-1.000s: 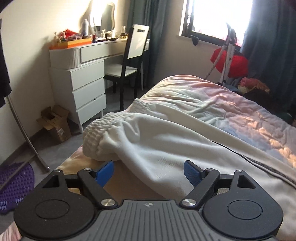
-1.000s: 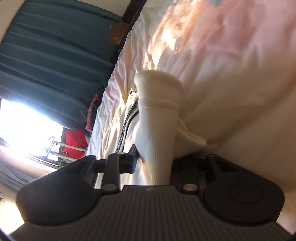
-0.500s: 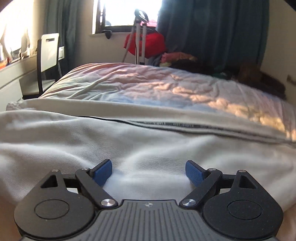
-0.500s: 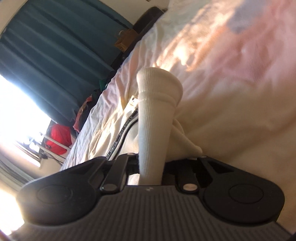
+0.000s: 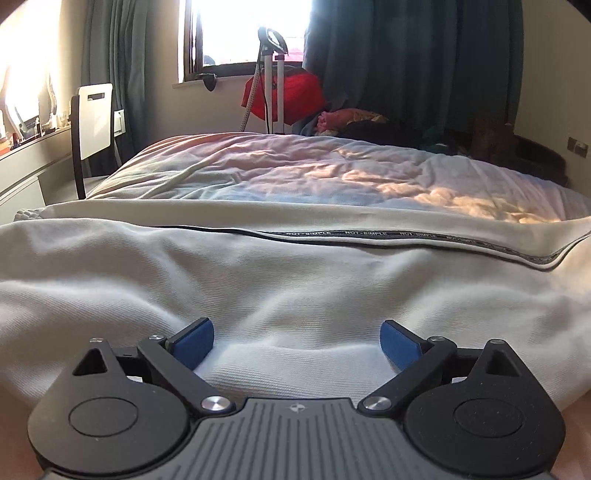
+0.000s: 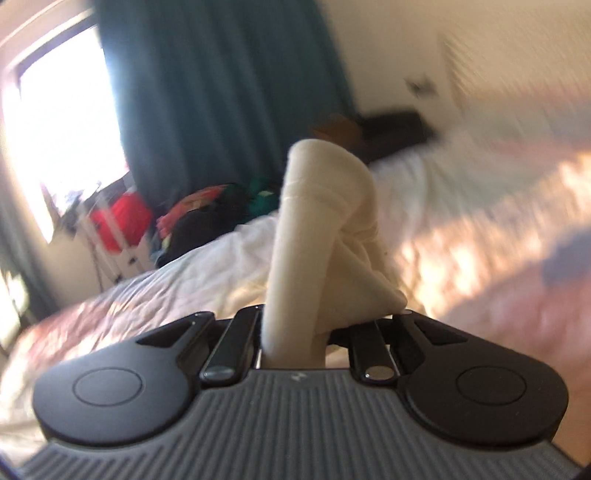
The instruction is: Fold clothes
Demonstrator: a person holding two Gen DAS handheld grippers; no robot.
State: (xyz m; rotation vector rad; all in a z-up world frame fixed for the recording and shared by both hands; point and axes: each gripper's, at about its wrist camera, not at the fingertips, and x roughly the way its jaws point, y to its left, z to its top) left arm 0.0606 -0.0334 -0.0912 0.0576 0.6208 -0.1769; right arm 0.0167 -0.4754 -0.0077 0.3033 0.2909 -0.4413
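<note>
Rumpled bed (image 5: 332, 173), white chair (image 5: 94, 122) left, red bag (image 5: 291, 92) under window (image 5: 243, 29), dark curtains (image 5: 406, 62)

Blown-out window (image 5: 240, 33) backlights the room; warm sun patches dapple the bed (image 5: 443, 192); the right wrist view is motion-blurred, with fisheye-bent edges

A second ago the left gripper (image 5: 297, 341) looked toward the dresser and the trousers' (image 5: 295, 288) waistband at 10 o'clock; it has swung to face the window (image 5: 251, 33) at 12, jaws wide over the cloth. The right gripper (image 6: 295, 332), clamped on the cuff (image 6: 317, 236), has rolled upright, so the curtain (image 6: 221, 85) has come up to 12 and the view blurs
</note>
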